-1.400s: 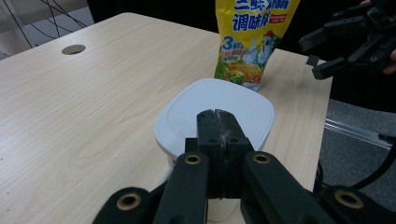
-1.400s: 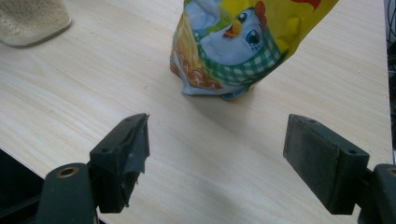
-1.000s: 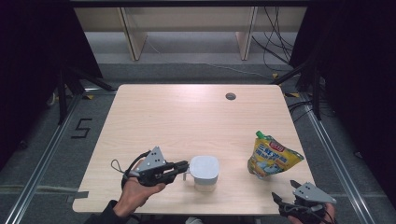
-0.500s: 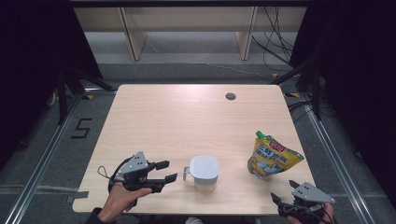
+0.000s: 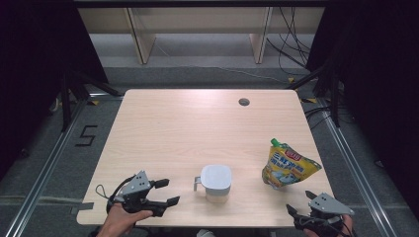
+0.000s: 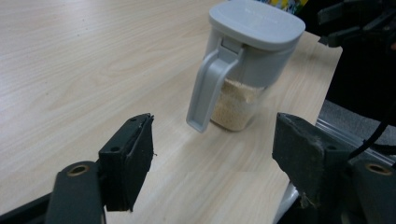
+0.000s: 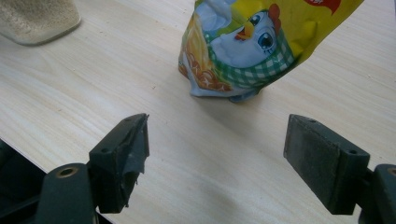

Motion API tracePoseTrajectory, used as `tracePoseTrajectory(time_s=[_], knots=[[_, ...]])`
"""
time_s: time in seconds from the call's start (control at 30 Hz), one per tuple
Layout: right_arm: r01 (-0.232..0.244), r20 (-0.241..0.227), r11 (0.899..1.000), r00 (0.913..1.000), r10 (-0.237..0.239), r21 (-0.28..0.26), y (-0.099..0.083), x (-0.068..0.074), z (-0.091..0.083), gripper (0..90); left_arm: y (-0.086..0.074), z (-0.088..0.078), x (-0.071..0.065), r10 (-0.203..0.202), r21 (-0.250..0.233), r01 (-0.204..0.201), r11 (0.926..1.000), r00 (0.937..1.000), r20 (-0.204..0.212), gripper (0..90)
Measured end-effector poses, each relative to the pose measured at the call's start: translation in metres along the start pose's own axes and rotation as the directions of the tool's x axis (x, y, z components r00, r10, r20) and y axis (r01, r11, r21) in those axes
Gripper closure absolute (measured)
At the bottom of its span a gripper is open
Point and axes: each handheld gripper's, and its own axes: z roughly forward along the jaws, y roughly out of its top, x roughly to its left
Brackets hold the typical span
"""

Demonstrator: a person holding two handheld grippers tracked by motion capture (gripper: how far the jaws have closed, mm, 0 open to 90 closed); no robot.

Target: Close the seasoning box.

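High view of a pale wooden bench [image 5: 188, 128] bearing one container, one pouch and two hand-held grippers. At the near left edge, the left hand-held gripper [image 5: 165, 191] lies level in a hand [image 5: 121, 222], pointing right toward the container; its jaws have just been opening and stand wide apart with nothing between them, clear of the handle. Just right of it, near the front edge at the middle, one grey lidded container [image 5: 216, 182] stands upright with its lid closed and its handle turned toward that gripper; the left gripper view shows pale granules filling its lower part [image 6: 236, 105]. Farther right, apart from the container, one yellow printed pouch [image 5: 287, 167] stands leaning, its green cap uppermost. At the near right corner, the right hand-held gripper [image 5: 302, 201] points toward the pouch, jaws spread wide and empty, short of it. One small round hole [image 5: 243, 101] sits near the far edge. Bare bench separates each gripper from its nearest object.
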Motion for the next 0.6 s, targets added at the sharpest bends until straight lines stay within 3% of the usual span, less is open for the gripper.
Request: tracePoseTrajectory(time_s=[0.07,0.1,0.13,0.17,0.3,0.43,0.47,0.53,0.6], knots=[[-0.002,0.002,1.000,1.0000,0.002,0.012,0.000,0.001,-0.001,23.0,-0.005,-0.002,-0.001,0.017,0.015,-0.017,0.9997,0.9999,-0.004,27.4],[-0.011,-0.009,1.000,0.9999,0.012,0.021,0.000,0.001,-0.001,23.0,-0.008,-0.003,-0.003,0.002,0.022,-0.002,0.9998,1.0000,-0.008,27.2],[-0.012,-0.009,1.000,0.9999,0.012,0.021,0.000,0.002,-0.001,23.1,-0.010,-0.005,-0.002,0.020,0.040,-0.019,0.9990,0.9997,-0.017,27.0],[-0.010,-0.008,1.000,0.9999,0.010,0.020,0.000,0.002,-0.001,23.0,-0.012,-0.005,-0.004,0.003,0.028,-0.002,0.9996,0.9999,-0.013,26.8],[0.009,-0.006,1.000,0.9999,-0.009,0.007,0.000,0.001,0.001,23.1,-0.019,-0.008,-0.007,0.021,0.059,-0.019,0.9981,0.9993,-0.032,26.3],[-0.002,-0.010,1.000,0.9999,0.002,0.021,0.001,0.002,0.000,23.1,-0.027,-0.003,-0.013,0.014,0.076,-0.012,0.9970,0.9997,-0.022,26.1],[0.016,0.004,1.000,0.9999,-0.016,0.010,0.001,0.002,0.000,23.1,-0.028,-0.003,-0.013,0.025,0.098,-0.023,0.9949,0.9994,-0.024,26.0],[-0.007,-0.030,1.000,0.9995,0.008,0.022,0.001,0.003,0.000,23.0,-0.029,-0.002,-0.013,0.041,0.120,-0.037,0.9921,0.9988,-0.027,26.0],[0.018,0.000,1.000,0.9998,-0.018,0.012,0.001,0.003,0.000,23.1,-0.031,0.001,-0.013,0.044,0.098,-0.041,0.9944,0.9986,-0.028,26.0]])
